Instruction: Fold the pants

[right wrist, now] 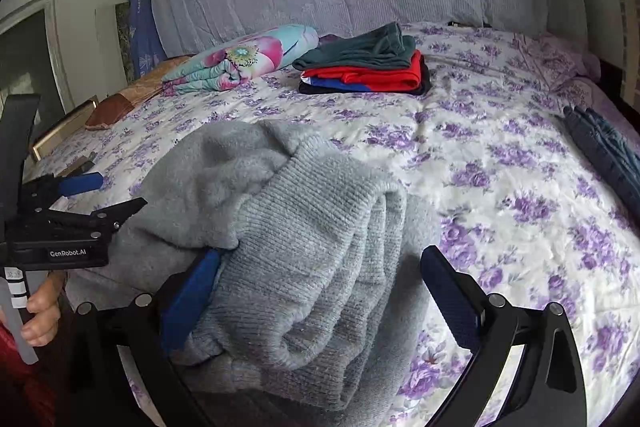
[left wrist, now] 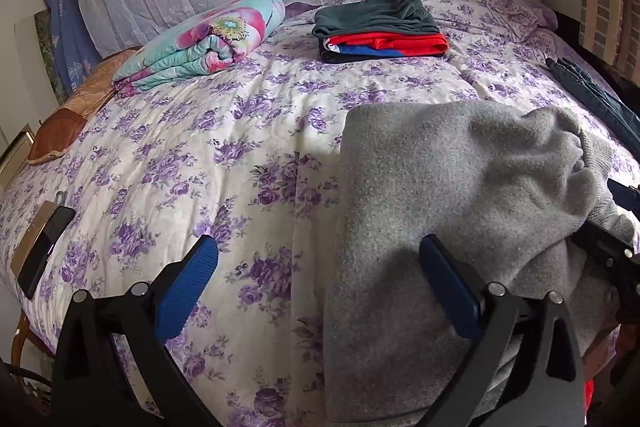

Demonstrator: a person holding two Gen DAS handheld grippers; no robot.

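- On the floral bed (left wrist: 248, 131), near its front edge, lie the grey pants (left wrist: 460, 187), bunched and partly folded.
- Left claw (left wrist: 320, 287) gapes wide, empty, one finger on the cloth.
- Right claw (right wrist: 320, 291) is spread wide around the ribbed waistband, gripping nothing.
- Folded clothes (right wrist: 364, 67) sit well behind.

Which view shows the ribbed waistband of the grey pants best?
The right wrist view: the ribbed waistband of the grey pants fills the centre. The left wrist view shows only its edge at far right.
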